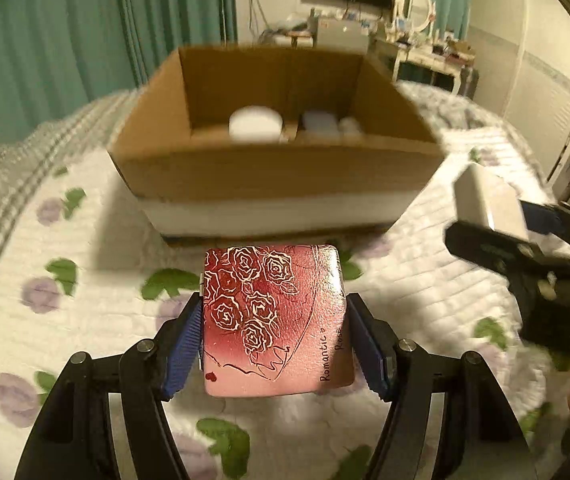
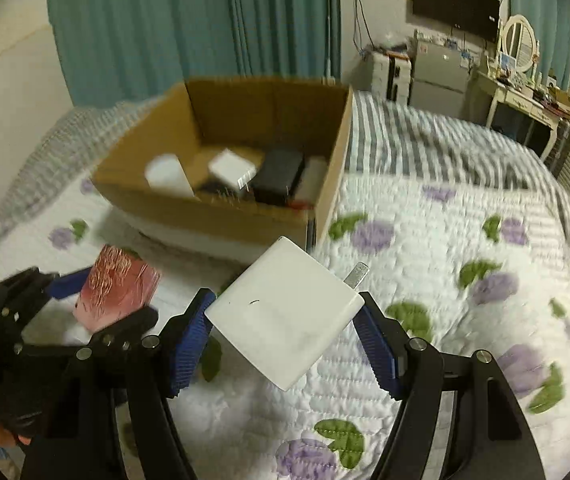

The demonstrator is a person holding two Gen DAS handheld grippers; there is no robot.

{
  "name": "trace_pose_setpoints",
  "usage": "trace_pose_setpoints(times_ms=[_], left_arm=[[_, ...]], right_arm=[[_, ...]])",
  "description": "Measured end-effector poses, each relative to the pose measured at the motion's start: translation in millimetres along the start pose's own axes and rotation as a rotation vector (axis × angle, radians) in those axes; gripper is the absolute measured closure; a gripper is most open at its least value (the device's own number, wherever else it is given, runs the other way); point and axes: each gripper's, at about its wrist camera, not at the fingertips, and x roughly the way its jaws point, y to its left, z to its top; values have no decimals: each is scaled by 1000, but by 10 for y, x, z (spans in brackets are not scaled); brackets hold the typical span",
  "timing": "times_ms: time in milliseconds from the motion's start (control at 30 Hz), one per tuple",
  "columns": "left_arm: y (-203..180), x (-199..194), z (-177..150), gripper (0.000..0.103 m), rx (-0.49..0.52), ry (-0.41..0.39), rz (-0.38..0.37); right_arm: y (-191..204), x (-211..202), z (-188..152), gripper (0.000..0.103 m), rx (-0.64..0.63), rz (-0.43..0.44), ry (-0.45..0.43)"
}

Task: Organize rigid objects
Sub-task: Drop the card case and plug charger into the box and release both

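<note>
Above floral bedding [image 2: 425, 208], left tool [image 1: 275, 334] grips a rose-printed tin [image 1: 277, 316], right tool [image 2: 285, 330] clamps a white charger [image 2: 285, 316].

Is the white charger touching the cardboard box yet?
Apart. Right wrist view: white charger, clamped in the right gripper, hangs above the quilt, short of the cardboard box.

Pink rose tin [image 1: 279, 316] read "Romantic Rose" along its right side; no other text was legible.
</note>
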Motion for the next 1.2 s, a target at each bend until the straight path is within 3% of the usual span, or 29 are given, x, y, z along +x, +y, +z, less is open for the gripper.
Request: trace_pose_setpoints(times_ms=[133,300,467,567,767,967,1200], left_arm=[[78,-409,217,33,-13,-76,-35],[200,-698,751,33,12,-180,-11],[138,-433,1400,33,67,-216,44],[135,-125,1607,33,64,-195,26],[32,464,1629,33,123,-157,10],[28,767,1553,31,140,-125,18],[157,534,1574,31,85,-161,50]], right_arm=[[-50,-278,344,33,-44,-1,-71],[-116,-475,839,33,-81,13,-156],[-130,-356,1234,33,-105,27,-192],[-142,-122,1410,33,-126,23,-188],[-237,373,1503,33,-150,21,-148],[-378,679,1427,33,-131,39,-89],[-370,566,1361,33,-122,29,-109]])
